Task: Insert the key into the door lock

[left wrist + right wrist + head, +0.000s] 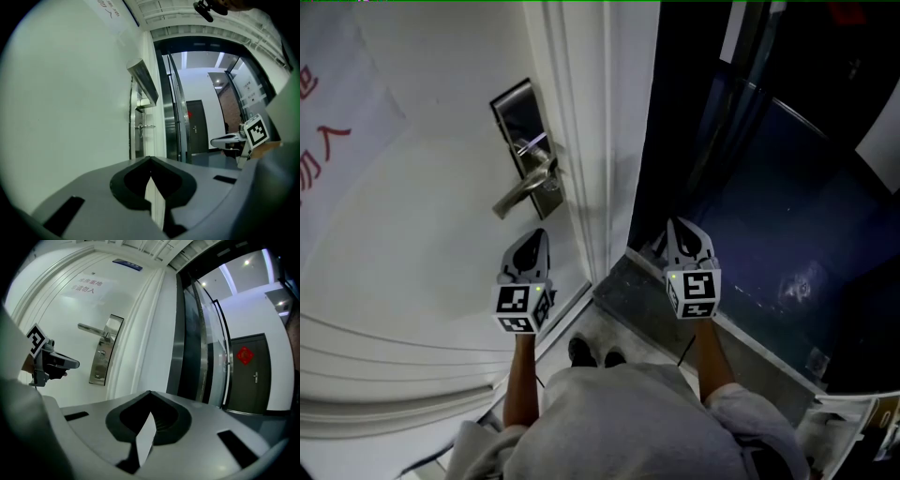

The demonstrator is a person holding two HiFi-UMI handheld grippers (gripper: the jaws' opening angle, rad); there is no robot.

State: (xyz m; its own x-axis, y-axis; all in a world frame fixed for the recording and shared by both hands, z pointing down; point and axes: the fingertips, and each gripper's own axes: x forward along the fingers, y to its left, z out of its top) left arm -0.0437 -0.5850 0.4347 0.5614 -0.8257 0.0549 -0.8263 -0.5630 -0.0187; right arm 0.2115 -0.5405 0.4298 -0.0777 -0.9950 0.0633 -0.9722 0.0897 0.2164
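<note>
The steel lock plate (pixel 523 131) with its lever handle (pixel 520 194) sits on the white door (pixel 422 216). In the right gripper view the lock plate (pixel 104 351) shows a small keyhole (pixel 100 352) under the lever handle (pixel 90 328). My left gripper (pixel 538 232) hangs just below the handle, close to the door face, jaws together with nothing visible between them. My right gripper (pixel 676 223) is off to the right, in front of the dark glass, shut and empty. Each gripper sees the other: left gripper (pixel 77 363), right gripper (pixel 213 142). No key shows in any view.
The white door frame (pixel 581 141) runs between the door and a dark glass panel (pixel 769 187). A metal threshold (pixel 675 309) lies at my feet. Printed red characters (pixel 314 141) mark the door at far left. A dark door (pixel 251 373) stands down the corridor.
</note>
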